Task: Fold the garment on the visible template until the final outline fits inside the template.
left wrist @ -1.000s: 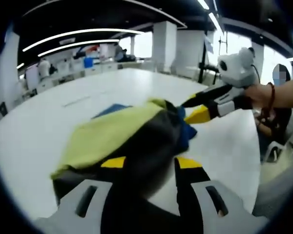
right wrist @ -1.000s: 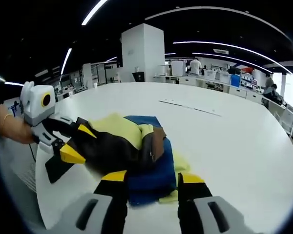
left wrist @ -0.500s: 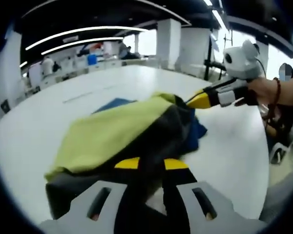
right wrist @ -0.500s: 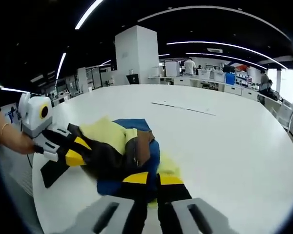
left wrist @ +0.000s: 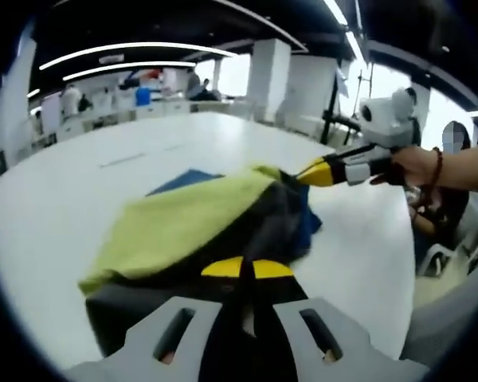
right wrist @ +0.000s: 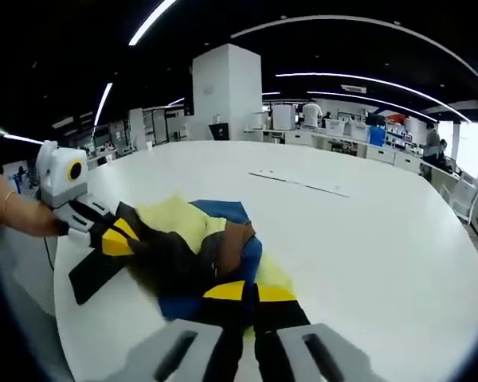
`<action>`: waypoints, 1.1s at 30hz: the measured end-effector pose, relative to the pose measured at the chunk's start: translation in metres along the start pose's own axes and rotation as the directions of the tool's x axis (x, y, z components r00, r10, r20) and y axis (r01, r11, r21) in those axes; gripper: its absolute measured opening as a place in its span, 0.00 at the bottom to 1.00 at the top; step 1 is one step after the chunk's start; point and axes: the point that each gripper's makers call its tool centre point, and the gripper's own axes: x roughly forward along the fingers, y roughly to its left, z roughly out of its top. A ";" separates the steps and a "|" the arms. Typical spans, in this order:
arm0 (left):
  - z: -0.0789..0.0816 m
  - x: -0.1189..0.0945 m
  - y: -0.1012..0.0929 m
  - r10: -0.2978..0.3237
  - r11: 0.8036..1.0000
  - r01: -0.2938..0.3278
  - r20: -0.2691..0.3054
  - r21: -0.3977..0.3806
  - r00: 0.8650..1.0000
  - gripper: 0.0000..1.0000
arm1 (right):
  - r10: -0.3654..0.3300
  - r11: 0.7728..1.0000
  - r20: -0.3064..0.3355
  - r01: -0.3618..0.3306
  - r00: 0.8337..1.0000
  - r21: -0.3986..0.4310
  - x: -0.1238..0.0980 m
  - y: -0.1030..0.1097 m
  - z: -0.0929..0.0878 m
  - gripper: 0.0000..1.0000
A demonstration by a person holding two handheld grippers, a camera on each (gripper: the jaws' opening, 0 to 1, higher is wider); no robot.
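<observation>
Two grippers, left gripper (left wrist: 247, 269) and right gripper (right wrist: 249, 292), each clenched on a yellow-and-dark garment (left wrist: 199, 219) bunched over a blue template (right wrist: 223, 211) on a white table (right wrist: 366, 231).

A broad white worktop (right wrist: 366, 239) with a rounded edge carries everything. Directly on it, just ahead of the right gripper's fingers (right wrist: 223, 291), lies a blue template (right wrist: 223, 211), flat against the surface and mostly covered. The bunched garment (right wrist: 175, 247), yellow-green and dark, sits on top of the template and spills onto the bare worktop beside it, in front of the left gripper's fingers (left wrist: 223, 268). Farther beyond the fingers, a thin pale line (right wrist: 299, 181) marks the worktop.
</observation>
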 end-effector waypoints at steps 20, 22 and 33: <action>0.066 -0.063 0.043 0.096 0.995 -0.093 0.159 -0.029 0.983 0.00 | -0.057 0.998 0.014 0.057 0.998 -0.018 -0.024 -0.020 0.029 0.00; 0.069 -0.067 0.051 0.116 0.993 -0.111 0.170 -0.039 0.979 0.00 | -0.068 0.997 0.012 0.068 0.998 -0.020 -0.025 -0.023 0.030 0.00; 0.085 -0.093 0.108 0.249 0.963 -0.216 0.230 -0.161 0.941 0.00 | -0.119 0.992 0.015 0.119 0.993 -0.042 -0.036 -0.044 0.043 0.00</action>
